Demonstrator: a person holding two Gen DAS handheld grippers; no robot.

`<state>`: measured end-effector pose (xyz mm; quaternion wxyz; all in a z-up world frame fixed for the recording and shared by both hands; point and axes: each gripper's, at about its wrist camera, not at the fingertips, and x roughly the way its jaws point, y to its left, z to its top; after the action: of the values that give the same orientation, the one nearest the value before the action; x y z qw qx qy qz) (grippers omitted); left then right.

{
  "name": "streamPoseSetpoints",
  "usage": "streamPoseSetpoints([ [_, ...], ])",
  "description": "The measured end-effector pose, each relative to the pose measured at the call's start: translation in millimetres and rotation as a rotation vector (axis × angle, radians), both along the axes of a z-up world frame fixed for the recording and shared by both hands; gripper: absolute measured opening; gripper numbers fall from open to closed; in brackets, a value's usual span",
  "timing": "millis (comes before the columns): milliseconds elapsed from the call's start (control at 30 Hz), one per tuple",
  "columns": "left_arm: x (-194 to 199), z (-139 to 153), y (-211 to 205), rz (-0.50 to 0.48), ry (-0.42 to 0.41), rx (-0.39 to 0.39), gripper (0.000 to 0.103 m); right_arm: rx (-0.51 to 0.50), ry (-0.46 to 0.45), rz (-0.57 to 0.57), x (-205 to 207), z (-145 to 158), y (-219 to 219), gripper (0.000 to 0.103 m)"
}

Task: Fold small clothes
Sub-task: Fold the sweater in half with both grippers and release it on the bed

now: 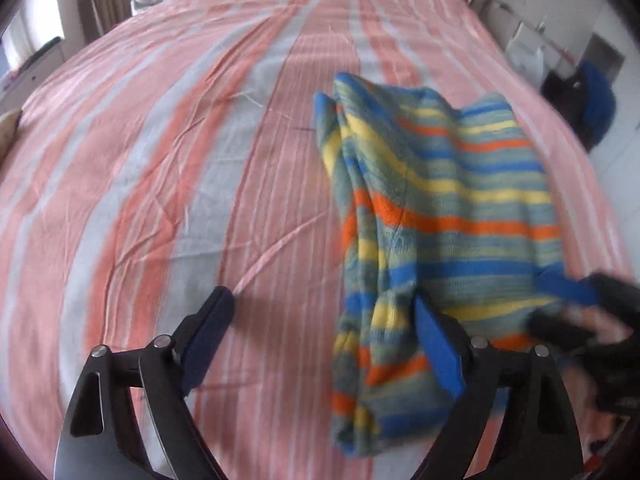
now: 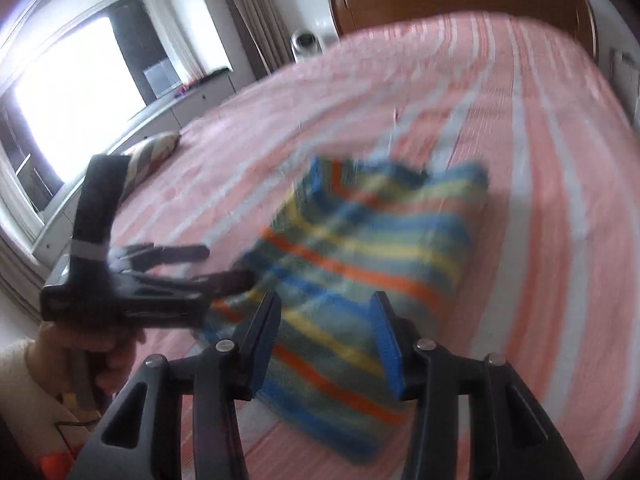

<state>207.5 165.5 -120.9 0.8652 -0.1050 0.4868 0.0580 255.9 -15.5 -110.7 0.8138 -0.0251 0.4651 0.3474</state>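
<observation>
Striped garment (image 2: pixel 360 264) lies on bed, under open right hand-held gripper (image 2: pixel 326 320).

Readable text: none that I can make out in either of my views.
Labels, brands, numbers: none legible; both views are blurred.

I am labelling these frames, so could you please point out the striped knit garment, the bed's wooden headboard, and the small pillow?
striped knit garment (image 1: pixel 460 200): left wrist view, middle of its flat body.
wooden headboard (image 2: pixel 460 0): right wrist view, centre panel.
small pillow (image 2: pixel 154 150): right wrist view, its striped face.
</observation>
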Motion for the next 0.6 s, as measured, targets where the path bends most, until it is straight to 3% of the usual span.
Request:
streamPoseSetpoints([
  [67, -19.3, 11.6, 11.5, 0.026, -0.018, 0.016, 0.090, -0.017, 0.009, 0.019, -9.1, -10.8, 2.3, 0.047],
  [133, -33.3, 22.8, 20.0, 0.019, -0.059, 0.005, 0.092, -0.001, -0.027, 0.028, -19.6, 2.5, -4.6, 0.048],
  [200, -37.5, 30.1, 30.6, -0.023, -0.099, -0.115, 0.096, 0.061, -0.074, -0.001, -24.6, 22.8, -24.9, 0.063],
  [233, -32.8, 30.2, 34.6, -0.040, -0.104, -0.179, 0.097, 0.083, -0.099, -0.035, -22.2, 29.9, -35.5, 0.078],
  [267, -24.3, 27.6, 37.6, -0.054, -0.098, -0.247, 0.097, 0.101, -0.118, -0.085, -15.9, 35.1, -47.4, 0.086],
  [300, -11.6, 23.0, 38.0, -0.057, -0.082, -0.287, 0.097, 0.112, -0.110, -0.139, -3.6, 35.7, -58.4, 0.086],
  [367, 14.4, 13.8, 31.5, -0.081, -0.045, -0.304, 0.097, 0.133, -0.028, -0.220, 26.7, 25.1, -73.3, 0.086],
  [433, 39.0, -1.8, 23.2, -0.092, 0.020, -0.269, 0.096, 0.191, 0.068, -0.259, 54.2, 8.2, -78.1, 0.086],
  [500, 51.4, -3.9, 13.3, -0.093, 0.019, -0.217, 0.094, 0.256, 0.187, -0.261, 81.1, -16.0, -71.5, 0.085],
  [533, 55.0, -2.1, 8.6, -0.103, 0.014, -0.196, 0.072, 0.274, 0.224, -0.256, 87.4, -25.3, -64.0, 0.080],
  [567, 59.6, -0.7, 0.6, -0.131, 0.018, -0.167, 0.050, 0.287, 0.247, -0.238, 90.7, -32.4, -53.9, 0.063],
  [600, 62.8, -1.9, -6.4, -0.157, 0.039, -0.175, 0.017, 0.253, 0.230, -0.214, 91.3, -36.7, -39.3, 0.052],
])
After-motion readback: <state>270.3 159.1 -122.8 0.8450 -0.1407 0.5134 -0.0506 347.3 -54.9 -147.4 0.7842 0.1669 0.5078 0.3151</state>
